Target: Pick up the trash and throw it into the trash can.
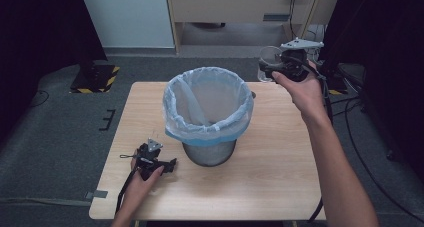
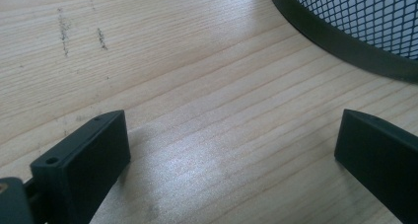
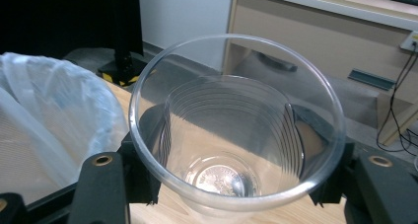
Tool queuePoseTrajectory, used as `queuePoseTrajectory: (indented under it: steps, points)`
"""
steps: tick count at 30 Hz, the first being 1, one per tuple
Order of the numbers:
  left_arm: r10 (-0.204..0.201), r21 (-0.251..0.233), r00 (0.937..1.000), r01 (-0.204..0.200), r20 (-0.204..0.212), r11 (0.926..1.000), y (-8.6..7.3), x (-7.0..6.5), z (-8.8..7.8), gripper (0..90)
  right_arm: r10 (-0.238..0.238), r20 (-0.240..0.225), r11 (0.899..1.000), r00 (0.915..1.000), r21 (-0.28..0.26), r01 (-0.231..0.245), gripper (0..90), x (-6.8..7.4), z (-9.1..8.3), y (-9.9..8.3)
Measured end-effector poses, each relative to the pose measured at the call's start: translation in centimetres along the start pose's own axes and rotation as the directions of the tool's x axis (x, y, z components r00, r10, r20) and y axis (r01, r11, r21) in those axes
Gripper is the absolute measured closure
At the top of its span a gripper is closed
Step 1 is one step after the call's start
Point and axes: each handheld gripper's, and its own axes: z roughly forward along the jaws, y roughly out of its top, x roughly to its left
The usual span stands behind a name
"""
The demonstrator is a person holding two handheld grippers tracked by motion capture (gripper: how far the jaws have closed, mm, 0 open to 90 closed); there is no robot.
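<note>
Right gripper view: clear ribbed plastic cup (image 3: 236, 135) clamped between right gripper (image 3: 236, 184) jaws, not yet in bag-lined mesh bin (image 1: 208, 112). Left gripper (image 2: 231, 155) jaws wide, empty.

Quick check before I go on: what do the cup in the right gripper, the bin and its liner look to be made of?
The cup looks like thin clear plastic: see-through, glossy, with ridged rings on its wall. The bin appears to be black metal mesh with a solid matte base band, though coated wire or plastic can't be ruled out. Its liner looks like thin translucent bluish plastic film, wrinkled and folded over the rim.
</note>
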Motion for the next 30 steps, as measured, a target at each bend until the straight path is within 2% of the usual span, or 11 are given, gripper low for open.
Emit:
queuePoseTrajectory:
  steps: [14, 30]
  points:
    - [0.001, 0.000, 1.0000, -0.001, 0.000, 1.0000, 0.0, 0.0, 0.0, 0.0, -0.004, -0.050, 0.999, 0.9987, -0.050, 0.001, 36.3, 1.6, -0.1, 1.8]
    - [0.001, 0.000, 1.0000, -0.001, 0.000, 1.0000, 0.0, 0.0, 0.0, 0.0, -0.021, -0.087, 0.998, 0.9960, -0.057, 0.016, 36.2, 2.9, 0.1, 2.4]
